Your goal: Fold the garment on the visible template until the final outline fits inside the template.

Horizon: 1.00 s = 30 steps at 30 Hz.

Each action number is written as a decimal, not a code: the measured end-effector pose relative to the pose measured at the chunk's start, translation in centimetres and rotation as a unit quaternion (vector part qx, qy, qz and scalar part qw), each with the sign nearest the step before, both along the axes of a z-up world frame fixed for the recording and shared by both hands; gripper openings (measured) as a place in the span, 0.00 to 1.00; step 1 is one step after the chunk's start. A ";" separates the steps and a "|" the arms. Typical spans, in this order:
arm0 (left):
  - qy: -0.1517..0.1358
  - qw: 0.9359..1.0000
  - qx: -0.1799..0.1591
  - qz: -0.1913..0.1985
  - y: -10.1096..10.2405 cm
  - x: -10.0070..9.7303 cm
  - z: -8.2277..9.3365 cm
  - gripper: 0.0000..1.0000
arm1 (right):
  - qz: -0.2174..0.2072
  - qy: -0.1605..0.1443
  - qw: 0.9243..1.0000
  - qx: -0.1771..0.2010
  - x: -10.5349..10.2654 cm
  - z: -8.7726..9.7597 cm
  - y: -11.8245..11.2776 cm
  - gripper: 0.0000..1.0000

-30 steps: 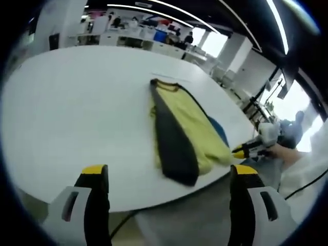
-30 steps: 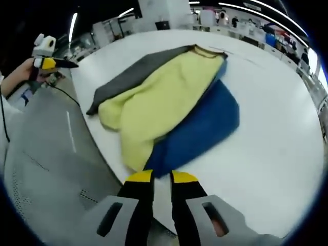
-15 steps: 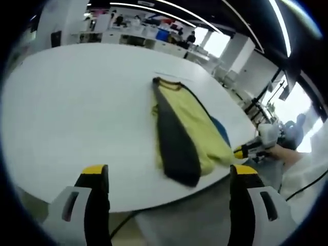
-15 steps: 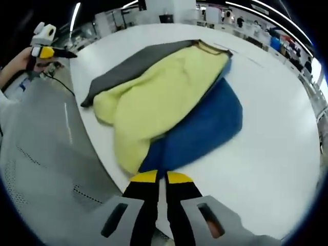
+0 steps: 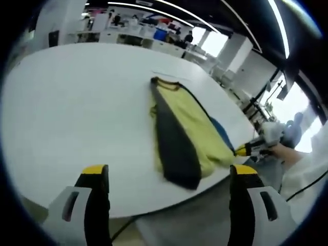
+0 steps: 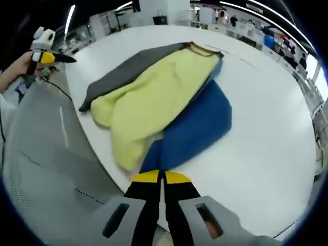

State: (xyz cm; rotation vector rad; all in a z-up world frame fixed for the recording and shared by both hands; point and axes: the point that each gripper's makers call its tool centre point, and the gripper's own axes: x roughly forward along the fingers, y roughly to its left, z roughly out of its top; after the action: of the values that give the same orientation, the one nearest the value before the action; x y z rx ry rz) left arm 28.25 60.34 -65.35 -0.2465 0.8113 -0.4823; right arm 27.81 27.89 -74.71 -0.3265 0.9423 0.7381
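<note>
Pinching the garment's [image 6: 169,110] blue hem, the right tool [image 6: 162,177] sits pressed together; left tool [image 5: 169,171] spread.

A wide white desk [image 5: 77,102] with a rounded edge spans the left gripper view; it also shows in the right gripper view [image 6: 271,128]. Beyond its far side stand white counters [image 5: 128,38] carrying small items, among them a blue bin [image 5: 160,35], too small to make out further. Long ceiling light strips [image 5: 154,6] run overhead. A white pillar [image 5: 241,48] rises at the right beside bright windows [image 5: 215,43]. Below the desk's near edge lies grey floor [image 6: 46,154], crossed by a thin dark cable [image 6: 54,89].
</note>
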 end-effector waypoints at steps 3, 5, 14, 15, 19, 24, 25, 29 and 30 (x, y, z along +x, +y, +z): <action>-0.001 1.000 -0.003 -0.005 -0.1 0.2 0.0 0.94 | -0.011 -0.009 1.000 -0.002 0.1 0.9 -0.4 0.02; -0.003 1.000 -0.006 -0.009 -0.2 0.4 0.0 0.94 | -0.020 -0.015 1.000 -0.002 0.2 1.5 -0.7 0.02; -0.005 1.000 -0.012 -0.018 0.1 0.4 -0.1 0.94 | -0.042 -0.049 0.998 -0.020 0.9 4.5 -2.1 0.02; -0.005 1.000 -0.012 -0.020 0.2 0.4 -0.2 0.94 | -0.046 -0.050 0.997 -0.021 0.9 4.8 -2.3 0.02; -0.007 0.999 -0.016 -0.029 0.2 0.5 0.0 0.94 | -0.050 -0.055 0.997 -0.024 0.8 5.5 -2.5 0.02; -0.010 0.998 -0.018 -0.059 -0.4 0.4 0.7 0.93 | -0.037 -0.056 0.997 -0.038 0.5 6.8 -2.6 0.02; -0.011 0.998 -0.016 -0.065 -0.6 0.4 0.8 0.94 | -0.034 -0.056 0.997 -0.040 0.5 7.1 -2.7 0.02; -0.019 0.996 -0.017 -0.082 -1.1 0.2 1.7 0.94 | -0.037 -0.057 0.997 -0.032 1.0 8.8 -3.7 0.02; -0.022 0.996 -0.016 -0.082 -1.1 0.2 1.9 0.94 | -0.044 -0.058 0.997 -0.015 1.2 9.4 -3.9 0.02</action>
State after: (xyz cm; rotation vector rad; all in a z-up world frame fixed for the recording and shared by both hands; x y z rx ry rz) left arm 28.42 59.27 -63.45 -0.1993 0.7845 -0.6525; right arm 29.02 24.03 -65.31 -0.3488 0.8535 0.6181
